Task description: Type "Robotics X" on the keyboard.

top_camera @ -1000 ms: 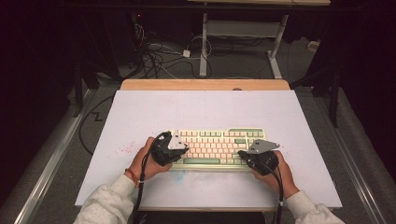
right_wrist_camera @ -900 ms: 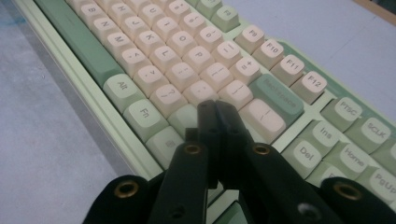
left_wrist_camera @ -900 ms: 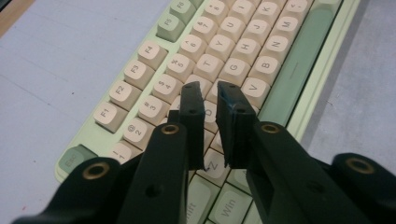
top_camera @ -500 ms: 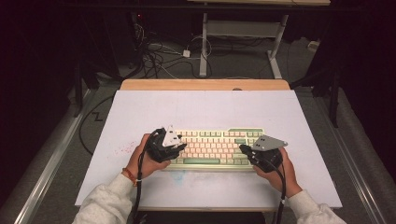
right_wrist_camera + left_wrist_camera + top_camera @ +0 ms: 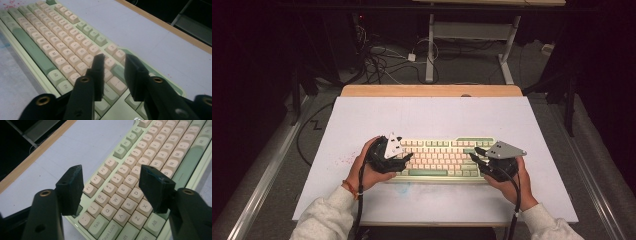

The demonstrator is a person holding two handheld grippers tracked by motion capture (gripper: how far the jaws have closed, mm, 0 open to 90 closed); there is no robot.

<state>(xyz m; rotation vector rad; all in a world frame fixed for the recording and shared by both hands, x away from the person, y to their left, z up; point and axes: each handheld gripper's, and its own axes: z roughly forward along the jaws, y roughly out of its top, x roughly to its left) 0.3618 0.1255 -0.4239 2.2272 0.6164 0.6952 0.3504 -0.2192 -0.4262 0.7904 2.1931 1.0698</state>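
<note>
**Both grippers poised over the ends of the keyboard**

From the high view I see the keyboard (image 5: pixel 442 157) lying flat on the white mat (image 5: pixel 437 120) that covers the table, nearer my edge than the wooden strip (image 5: pixel 432 90) at the far side. My left gripper (image 5: pixel 404 161) sits at the keyboard's left end, its grey plate tilted up, with my left hand (image 5: pixel 364 172) wrapped behind it. My right gripper (image 5: pixel 476 153) sits at the keyboard's right end, my right hand (image 5: pixel 512 182) behind it, and a black cable (image 5: pixel 516 200) runs back from it along my sleeve. A patch of faint red specks (image 5: pixel 343 161) marks the mat just left of the keyboard.

In the left gripper view, the left gripper (image 5: pixel 111 186) has its jaws spread wide, with nothing between them. They stand above the keyboard's (image 5: pixel 140 170) left-hand keys: the number row, Q, W, A, S and Z show in the gap, with Tab and Caps Lock below. I cannot tell whether the tips touch the keys.

In the right gripper view, the right gripper (image 5: pixel 113 75) has its jaws partly apart, a narrower gap than on the left, and they hold nothing. They hang over the keyboard's (image 5: pixel 50 42) right end, and the long green space bar (image 5: pixel 30 47) stretches away to the left of them. Whether the tips rest on the keycaps I cannot tell.
</note>
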